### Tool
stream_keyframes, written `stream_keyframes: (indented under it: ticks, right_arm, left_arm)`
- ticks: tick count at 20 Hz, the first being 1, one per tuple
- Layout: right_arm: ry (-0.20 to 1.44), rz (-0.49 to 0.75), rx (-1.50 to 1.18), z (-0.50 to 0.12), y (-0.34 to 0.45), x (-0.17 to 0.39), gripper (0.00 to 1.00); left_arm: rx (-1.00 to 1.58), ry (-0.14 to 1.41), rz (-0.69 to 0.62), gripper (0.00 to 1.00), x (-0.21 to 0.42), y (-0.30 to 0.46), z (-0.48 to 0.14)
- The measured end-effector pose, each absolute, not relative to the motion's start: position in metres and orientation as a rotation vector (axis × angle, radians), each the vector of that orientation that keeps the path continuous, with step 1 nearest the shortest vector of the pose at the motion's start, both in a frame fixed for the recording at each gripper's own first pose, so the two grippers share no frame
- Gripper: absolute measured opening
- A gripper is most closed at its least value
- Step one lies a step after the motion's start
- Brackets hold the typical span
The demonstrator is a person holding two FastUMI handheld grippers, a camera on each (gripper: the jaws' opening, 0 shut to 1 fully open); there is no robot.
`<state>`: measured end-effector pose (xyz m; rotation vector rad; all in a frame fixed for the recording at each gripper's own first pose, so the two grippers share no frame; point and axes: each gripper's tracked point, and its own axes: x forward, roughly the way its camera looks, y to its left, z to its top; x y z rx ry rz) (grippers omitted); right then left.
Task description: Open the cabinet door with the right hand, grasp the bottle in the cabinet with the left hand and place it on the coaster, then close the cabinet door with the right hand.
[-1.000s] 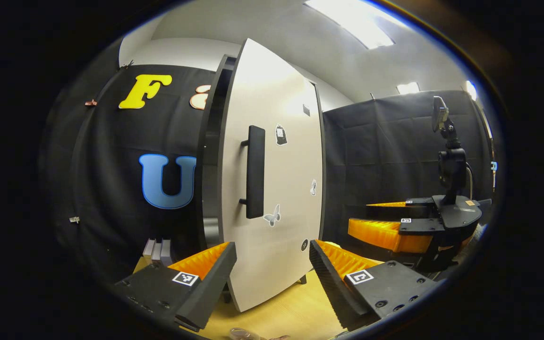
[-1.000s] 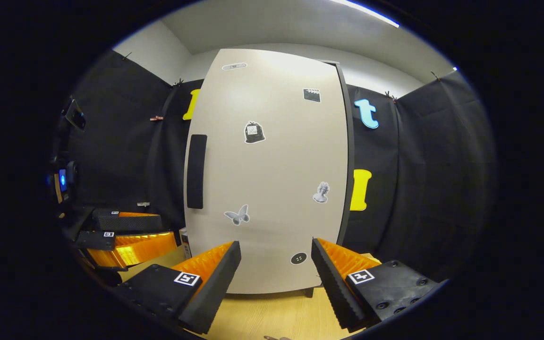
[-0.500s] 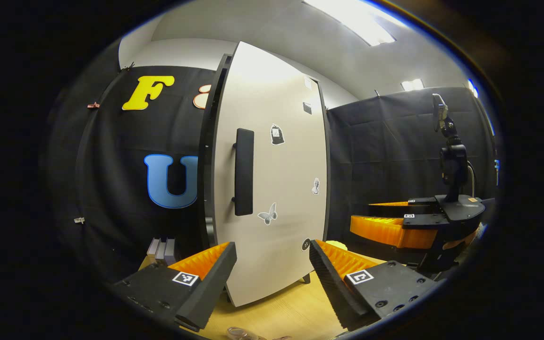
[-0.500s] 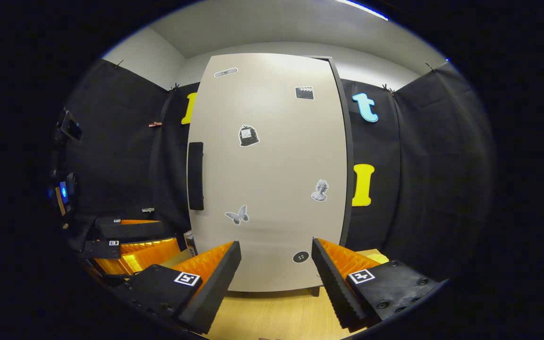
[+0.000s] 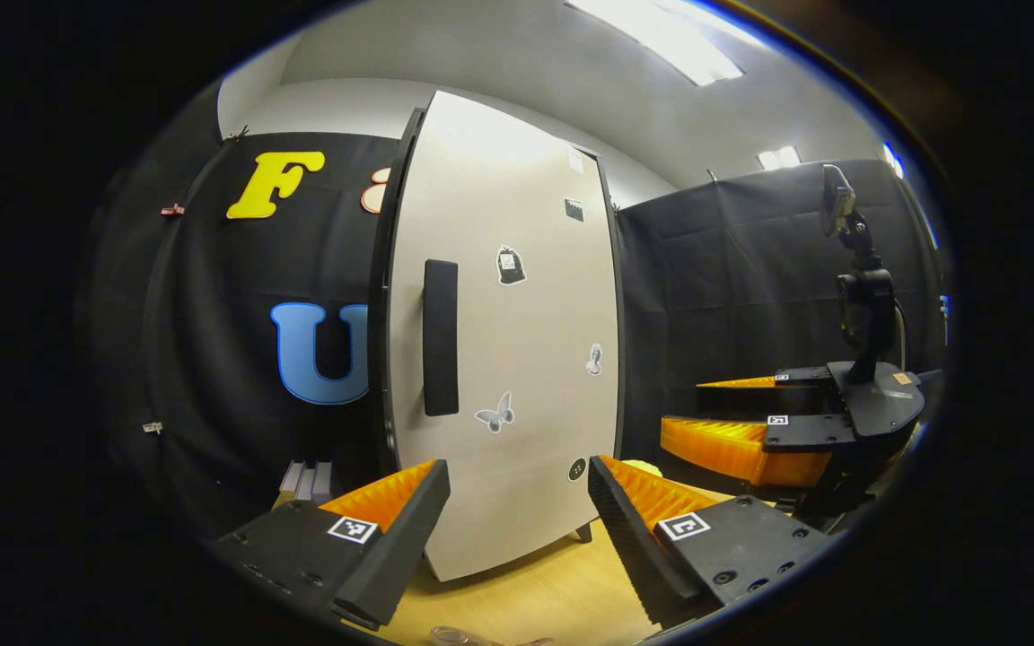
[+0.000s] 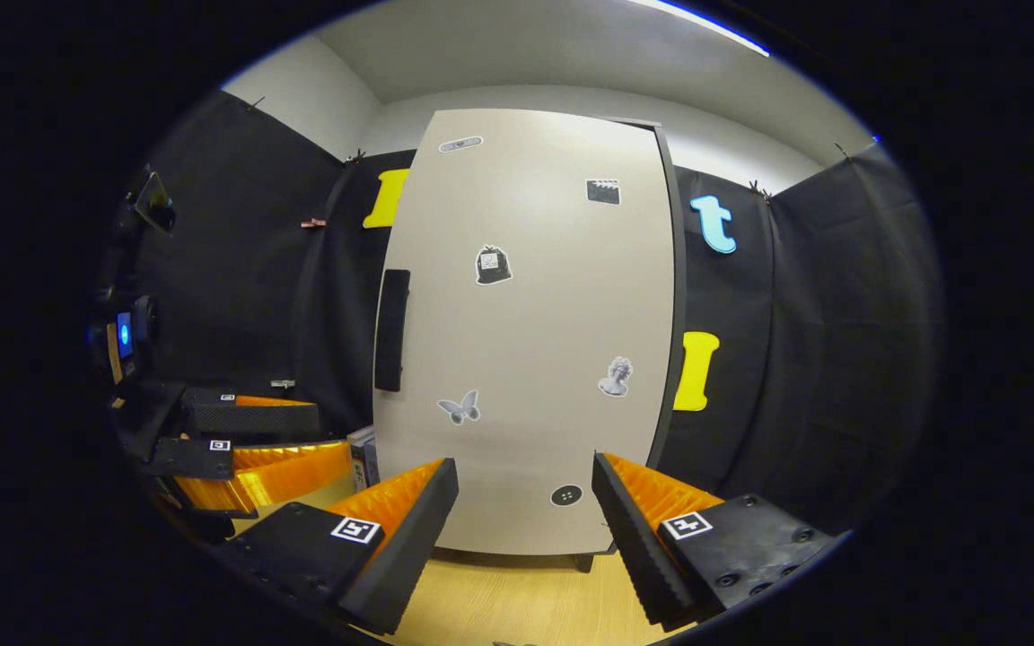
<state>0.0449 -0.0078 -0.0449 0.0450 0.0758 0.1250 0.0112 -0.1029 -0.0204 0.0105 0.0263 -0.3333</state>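
Cabinet door (image 6: 526,332) is the biggest thing in front of you, pale and tall, with little stickers on it. It looks shut, or very nearly shut. In the left gripper view you can see a thin dark line along its handle edge, so you cannot be sure it is pressed all the way in. The wooden table (image 6: 517,601) lies under the cabinet.

Next comes the long dark handle (image 6: 391,330) on the door's left side. Your right gripper (image 6: 524,502) faces the door with its jaws wide apart and nothing between them. It is not touching the handle or the door. Your left gripper (image 5: 517,507) also has its jaws wide apart and holds nothing. You can see it low on the left in the right gripper view too.

Smallest of all is a bit of something clear (image 5: 459,636) at the very bottom of the left gripper view. It may be the bottle on the coaster, but you cannot tell from so little. If so, only the door is left to check.

What could go wrong? If the door is not fully in, it can swing out again. A hard push could shake the cabinet. A low left gripper could bump whatever sits on the table just below it.
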Motion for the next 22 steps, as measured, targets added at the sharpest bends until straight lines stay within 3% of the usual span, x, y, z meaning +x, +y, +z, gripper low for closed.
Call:
stream_keyframes:
  ticks: [22]
  right_arm:
    - [0.075,0.154,0.002,-0.045,0.001,0.050,0.98]
  left_arm:
    - [0.014,0.023,-0.247,0.98,0.013,-0.097,-0.024]
